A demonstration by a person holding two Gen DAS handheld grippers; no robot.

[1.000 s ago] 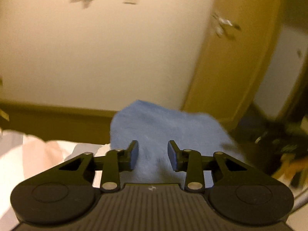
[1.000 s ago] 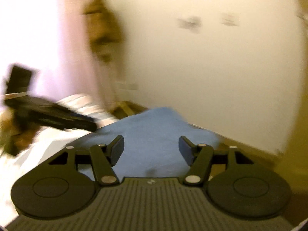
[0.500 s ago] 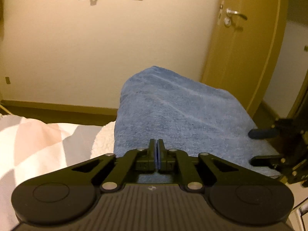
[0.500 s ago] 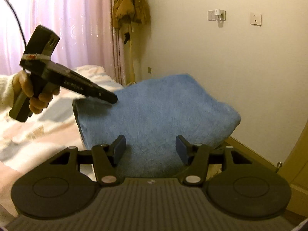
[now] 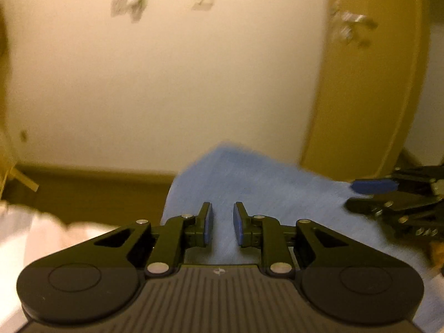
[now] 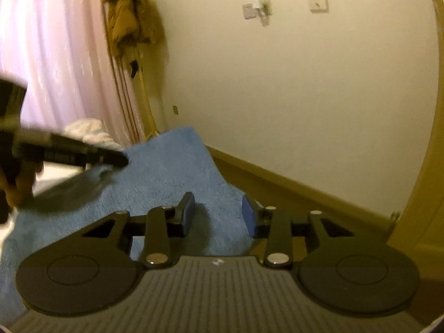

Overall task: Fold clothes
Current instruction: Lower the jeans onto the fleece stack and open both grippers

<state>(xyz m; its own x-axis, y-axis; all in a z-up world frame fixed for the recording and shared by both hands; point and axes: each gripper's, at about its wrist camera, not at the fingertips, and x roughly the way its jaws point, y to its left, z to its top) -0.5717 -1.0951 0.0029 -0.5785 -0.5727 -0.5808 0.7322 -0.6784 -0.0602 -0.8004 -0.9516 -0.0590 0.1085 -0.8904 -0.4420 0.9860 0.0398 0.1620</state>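
We see a blue towel (image 5: 249, 188) spread ahead of both tools, lying on the bed, whose pale bedding (image 5: 36, 238) shows at the lower left of the left wrist view. In that view, which is smeared by motion, the left tool (image 5: 222, 223) sits low over the towel with its blue-padded fingers (image 5: 208, 223) a small way apart; its jaws are opening, and the cloth appears to lie beneath the gap rather than pinched in it, so we call this tool released. The right tool's fingers enter from the right edge of that same view, one blue pad over the towel's far right side.

In the right wrist view the right tool (image 6: 217, 216) hovers over the near edge of the towel (image 6: 172, 172). Its jaws are closing but the pads (image 6: 188, 213) stand clear of each other, with blue cloth visible behind the gap and nothing pressed between them, so it too is released. The left tool (image 6: 83, 156) reaches in from the left, a hand (image 6: 16, 183) around its grip, and its tip lies over the towel's left portion where the cloth rises in a rumple.

Beyond the towel runs a cream wall (image 6: 305, 97) with two switch plates (image 6: 317, 2), a brown skirting board along its foot, a pink curtain (image 6: 55, 55) at left with a tan garment (image 6: 130, 19) hanging beside it, and a wooden door (image 5: 369, 83) at the right of the left wrist view
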